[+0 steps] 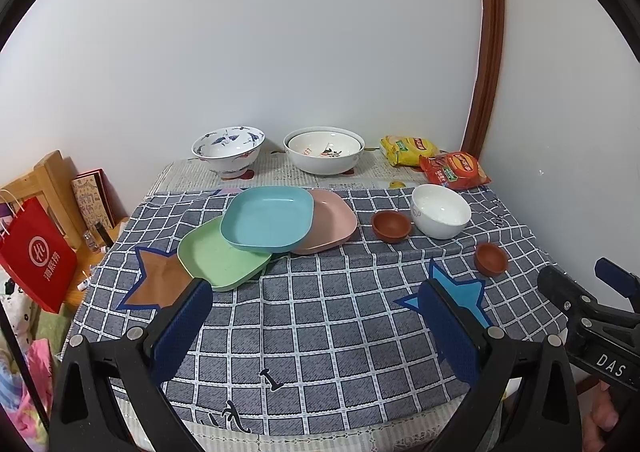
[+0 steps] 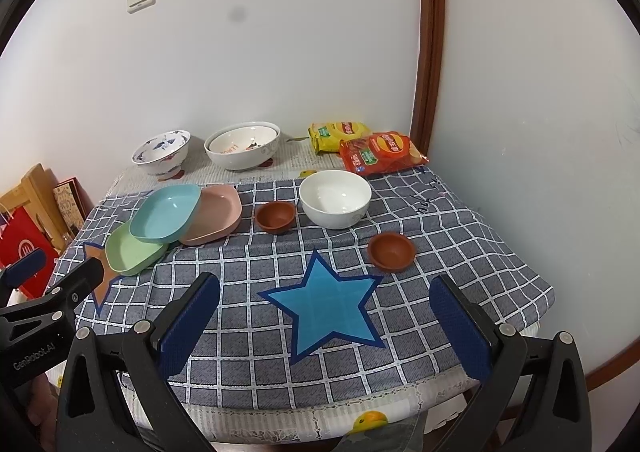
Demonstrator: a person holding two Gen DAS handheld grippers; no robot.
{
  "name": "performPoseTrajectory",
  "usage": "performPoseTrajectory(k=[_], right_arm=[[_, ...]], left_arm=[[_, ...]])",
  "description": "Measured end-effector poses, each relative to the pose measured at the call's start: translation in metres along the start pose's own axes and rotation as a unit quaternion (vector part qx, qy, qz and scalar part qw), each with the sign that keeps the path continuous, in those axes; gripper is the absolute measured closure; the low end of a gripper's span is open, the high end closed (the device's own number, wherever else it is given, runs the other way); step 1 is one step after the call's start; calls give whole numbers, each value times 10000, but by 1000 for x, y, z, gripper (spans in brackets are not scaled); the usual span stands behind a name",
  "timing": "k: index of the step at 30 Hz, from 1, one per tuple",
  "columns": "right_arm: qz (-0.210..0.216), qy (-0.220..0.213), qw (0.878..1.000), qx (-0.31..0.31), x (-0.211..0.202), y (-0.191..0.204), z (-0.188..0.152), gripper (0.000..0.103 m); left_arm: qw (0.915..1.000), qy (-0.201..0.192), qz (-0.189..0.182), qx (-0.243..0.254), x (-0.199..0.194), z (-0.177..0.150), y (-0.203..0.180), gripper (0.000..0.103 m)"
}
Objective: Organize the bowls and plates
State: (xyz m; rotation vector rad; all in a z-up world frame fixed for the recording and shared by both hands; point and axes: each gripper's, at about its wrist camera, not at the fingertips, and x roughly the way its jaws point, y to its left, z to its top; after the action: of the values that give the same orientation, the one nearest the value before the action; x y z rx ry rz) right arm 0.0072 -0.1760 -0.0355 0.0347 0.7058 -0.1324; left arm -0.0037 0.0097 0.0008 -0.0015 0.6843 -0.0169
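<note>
Three square plates overlap on the checked cloth: a blue plate (image 1: 267, 217) (image 2: 168, 212) lies on a green plate (image 1: 216, 260) (image 2: 134, 252) and a pink plate (image 1: 332, 222) (image 2: 218, 218). A plain white bowl (image 1: 440, 210) (image 2: 335, 198) and two small brown bowls (image 1: 391, 225) (image 1: 491, 258) (image 2: 275, 216) (image 2: 391, 251) stand to the right. A blue-patterned bowl (image 1: 228, 150) (image 2: 162, 152) and nested white bowls (image 1: 324, 150) (image 2: 242, 146) stand at the back. My left gripper (image 1: 316, 300) is open and empty above the cloth. My right gripper (image 2: 326, 300) is open and empty.
Yellow (image 1: 408, 150) (image 2: 338, 134) and red (image 1: 454, 170) (image 2: 382, 152) snack bags lie at the back right corner against the wall. A red paper bag (image 1: 36, 252) and a wooden shelf (image 1: 44, 180) stand left of the table. The table's front edge (image 2: 304, 412) is near.
</note>
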Motion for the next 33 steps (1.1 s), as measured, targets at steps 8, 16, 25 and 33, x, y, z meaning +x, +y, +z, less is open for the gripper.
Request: performPoseTrajectory(k=[8, 16, 25, 33], right_arm=[[14, -64, 10000, -20, -3, 1, -1, 0], [19, -50, 10000, -44, -1, 2, -2, 0], [24, -62, 10000, -68, -2, 3, -2, 0], [48, -90, 9999, -66, -4, 2, 1, 0]], left_arm=[[10000, -23, 5, -11, 0, -1, 0, 0], [10000, -21, 5, -15, -1, -1, 0, 0], [10000, -13, -1, -15, 0, -1, 1, 0], [10000, -21, 7, 0, 2, 0, 0, 0]])
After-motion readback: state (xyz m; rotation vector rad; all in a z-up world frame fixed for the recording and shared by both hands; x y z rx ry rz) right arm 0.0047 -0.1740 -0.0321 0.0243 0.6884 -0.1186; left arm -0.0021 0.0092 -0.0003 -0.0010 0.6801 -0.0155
